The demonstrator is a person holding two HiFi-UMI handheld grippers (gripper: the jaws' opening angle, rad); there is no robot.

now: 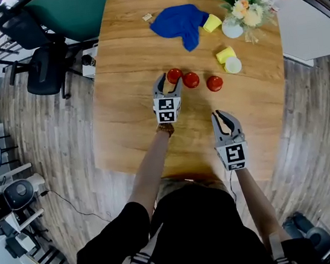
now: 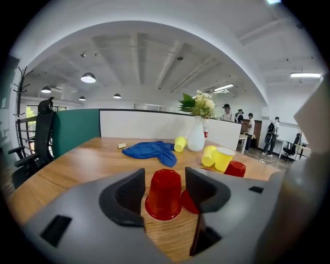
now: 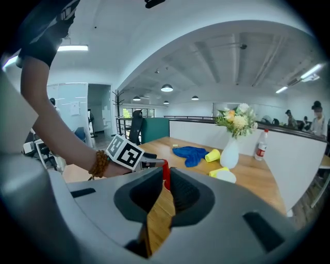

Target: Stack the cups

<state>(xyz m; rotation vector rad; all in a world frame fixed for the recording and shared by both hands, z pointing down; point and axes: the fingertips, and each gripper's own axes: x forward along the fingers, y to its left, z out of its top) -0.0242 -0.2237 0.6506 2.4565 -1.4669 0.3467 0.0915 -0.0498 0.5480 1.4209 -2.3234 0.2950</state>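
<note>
Looking along my left gripper (image 2: 165, 180), I am seeing its jaws standing apart around an upturned red cup (image 2: 164, 195). The cup is sitting on the wooden table (image 1: 130, 102) between the pads, with a sliver of room on each side. A second red cup (image 2: 188, 202) is peeking out just behind the right-hand jaw, and a third red cup (image 2: 235, 168) is standing farther right.

Only the head view is giving me the layout: the three are forming a loose row, none stacked. My right gripper (image 3: 166, 178) is hanging nearer me, its jaws all but together with nothing between them. Through that slit its own view is catching just a red sliver of the cups, plus the left forearm from the side.

The only markings I am making out are the black-and-white square markers on each gripper's cube (image 1: 168, 108). The label on the white bottle (image 3: 261, 145) beside the flower vase (image 3: 230, 153) is too small to read.

Two yellow cups (image 1: 225, 54) are sitting just past the row. Another yellow cup (image 1: 212, 23) is lying against the blue cloth (image 1: 179, 21). Bare wood is lying open left of the row and toward the near edge. An office chair (image 1: 43, 69) is standing off the table's left side.
</note>
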